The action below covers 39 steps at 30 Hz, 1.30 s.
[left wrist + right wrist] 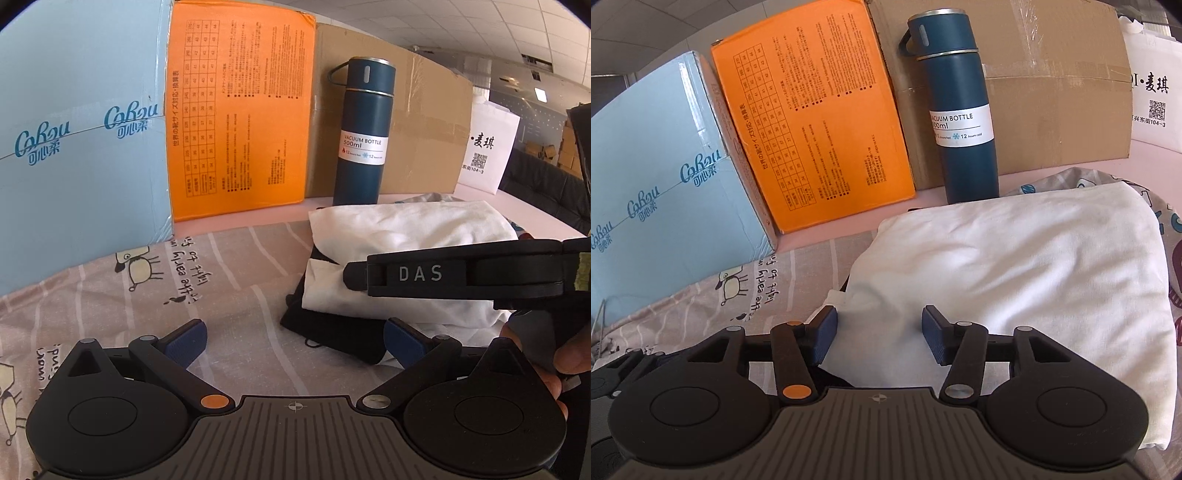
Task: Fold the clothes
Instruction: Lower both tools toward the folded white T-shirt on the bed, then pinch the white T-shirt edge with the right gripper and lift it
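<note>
Folded white garment [1015,273] at centre right of the frame atop a black garment [332,332], on a patterned sheet [147,288], right gripper [879,332] wide over its near edge, left gripper [293,343] wide, blue vacuum bottle [960,122] behind.

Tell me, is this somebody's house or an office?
Probably an office or storeroom set up for filming. A tiled ceiling with long lights shows behind, stacked boxes sit far back, and cartons stand behind the white cloth on a bedsheet.
</note>
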Motion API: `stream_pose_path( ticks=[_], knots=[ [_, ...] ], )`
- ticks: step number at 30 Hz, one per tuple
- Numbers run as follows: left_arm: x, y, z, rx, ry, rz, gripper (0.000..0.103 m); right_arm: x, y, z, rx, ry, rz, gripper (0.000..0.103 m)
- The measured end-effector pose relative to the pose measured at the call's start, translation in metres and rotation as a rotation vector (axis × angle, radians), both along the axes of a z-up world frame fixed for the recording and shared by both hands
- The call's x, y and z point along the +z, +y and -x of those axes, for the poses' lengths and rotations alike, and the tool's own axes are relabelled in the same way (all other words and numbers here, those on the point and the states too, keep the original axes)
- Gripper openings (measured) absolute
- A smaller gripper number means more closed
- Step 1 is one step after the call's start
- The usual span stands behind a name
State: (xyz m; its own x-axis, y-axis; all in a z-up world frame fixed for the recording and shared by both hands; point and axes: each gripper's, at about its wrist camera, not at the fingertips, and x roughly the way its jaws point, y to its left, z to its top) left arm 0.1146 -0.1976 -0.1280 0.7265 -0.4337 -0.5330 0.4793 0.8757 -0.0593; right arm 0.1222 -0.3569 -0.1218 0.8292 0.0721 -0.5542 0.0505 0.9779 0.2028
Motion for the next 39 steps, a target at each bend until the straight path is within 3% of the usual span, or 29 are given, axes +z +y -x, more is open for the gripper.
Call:
stream_pose_path(
  ticks=[4,7,16,20,22,30,39],
  knots=[
    [0.0,0.0,0.001,-0.005,-0.005,0.002,0.102,-0.006,0.011,-0.001,-0.009,-0.019,0.12,0.012],
    [0.001,0.001,0.001,-0.01,-0.009,0.019,0.102,0.001,-0.001,0.003,-0.029,-0.046,0.046,0.005],
    [0.005,0.004,0.012,-0.093,-0.044,0.1,0.103,0.051,-0.025,0.061,0.026,-0.302,-0.272,0.005],
    [0.008,0.006,0.025,-0.136,-0.066,0.132,0.103,0.069,-0.032,0.085,0.101,-0.38,-0.496,0.005],
    [0.013,0.009,0.032,-0.157,-0.083,0.148,0.103,0.088,-0.029,0.097,0.121,-0.435,-0.557,0.005],
    [0.038,0.034,0.064,-0.196,-0.18,0.225,0.103,0.188,0.015,0.127,0.187,-0.635,-0.525,0.005],
    [0.058,0.111,0.098,-0.054,-0.325,0.271,0.103,0.28,0.076,0.168,0.265,-0.811,-0.515,0.005]
  ],
)
